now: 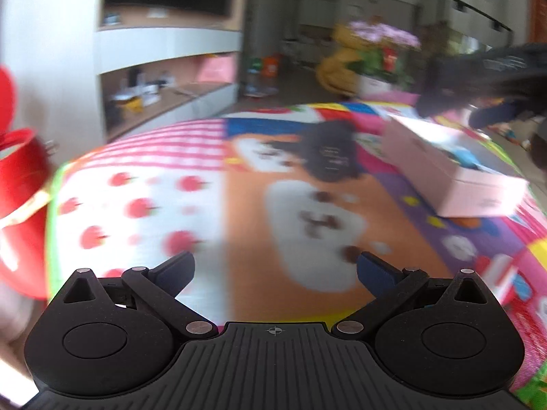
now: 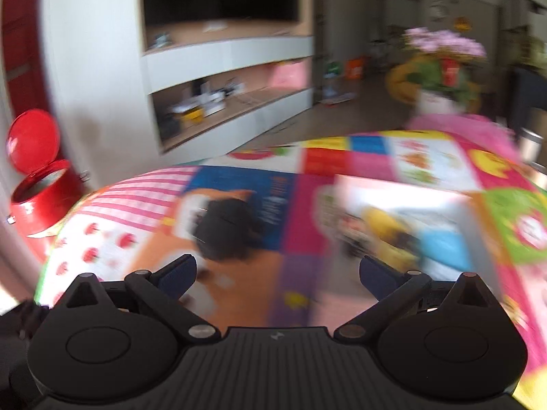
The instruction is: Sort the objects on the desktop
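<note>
While both views are smeared by motion blur, seen clearly enough: left gripper with fingers wide apart, nothing between them, only the colourful play mat under the gap. Same for the right gripper, fingers spread and empty.

Lying on the mat, ahead of the left fingers and a little to the right of their middle line, well apart from the tips: a dark black object, too blurred to name, maybe a small case or pouch. In the right wrist view found ahead of the left finger, near its tip but not touching, the same black object.

Further right on the mat, a pale pink box, open on top, with something blue and dark inside. In the right wrist view sitting just ahead of the right finger, the box with yellow, blue and black contents, not possible to tell which things.

At the left edge of the mat, a red bin with lid raised. Behind the mat, a white shelf unit and pink flowers.
</note>
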Motion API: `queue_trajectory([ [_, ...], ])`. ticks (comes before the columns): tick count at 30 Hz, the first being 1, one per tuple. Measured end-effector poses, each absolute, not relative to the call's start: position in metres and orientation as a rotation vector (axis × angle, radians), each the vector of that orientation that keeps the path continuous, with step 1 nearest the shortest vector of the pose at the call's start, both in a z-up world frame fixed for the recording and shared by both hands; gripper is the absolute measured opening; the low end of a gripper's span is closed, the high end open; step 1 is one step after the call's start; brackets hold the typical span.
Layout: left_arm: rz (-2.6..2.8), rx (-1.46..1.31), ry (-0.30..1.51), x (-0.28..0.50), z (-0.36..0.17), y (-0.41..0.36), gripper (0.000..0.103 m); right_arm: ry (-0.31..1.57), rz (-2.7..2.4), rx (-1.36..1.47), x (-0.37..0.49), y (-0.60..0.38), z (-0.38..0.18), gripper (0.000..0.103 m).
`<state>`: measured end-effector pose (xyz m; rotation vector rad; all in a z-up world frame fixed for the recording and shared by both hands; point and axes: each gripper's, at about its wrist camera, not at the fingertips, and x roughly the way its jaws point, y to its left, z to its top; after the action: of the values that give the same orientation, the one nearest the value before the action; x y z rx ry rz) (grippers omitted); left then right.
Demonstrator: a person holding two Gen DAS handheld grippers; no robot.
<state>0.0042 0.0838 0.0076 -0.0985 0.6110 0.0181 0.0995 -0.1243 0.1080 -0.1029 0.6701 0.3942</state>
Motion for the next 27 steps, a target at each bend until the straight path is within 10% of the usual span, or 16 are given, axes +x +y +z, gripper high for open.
queue_trajectory([
  [6,0.152,-0.122,0.641,0.002,0.009,0.118,0.103,0.733,0.374,-0.271,0.169,-0.011,0.073,0.098],
  [12,0.146,-0.169,0.619,-0.013,0.01,0.139,0.103,0.715,0.266,-0.552,0.177,0.028,0.03,0.064],
  [20,-0.126,-0.176,0.599,-0.022,0.01,0.12,0.103,0.935,0.639,0.141,0.133,-0.066,0.079,0.064],
  [27,-0.211,-0.11,0.613,-0.024,0.017,0.082,0.103,0.955,0.584,0.161,0.098,-0.095,0.036,0.073],
])
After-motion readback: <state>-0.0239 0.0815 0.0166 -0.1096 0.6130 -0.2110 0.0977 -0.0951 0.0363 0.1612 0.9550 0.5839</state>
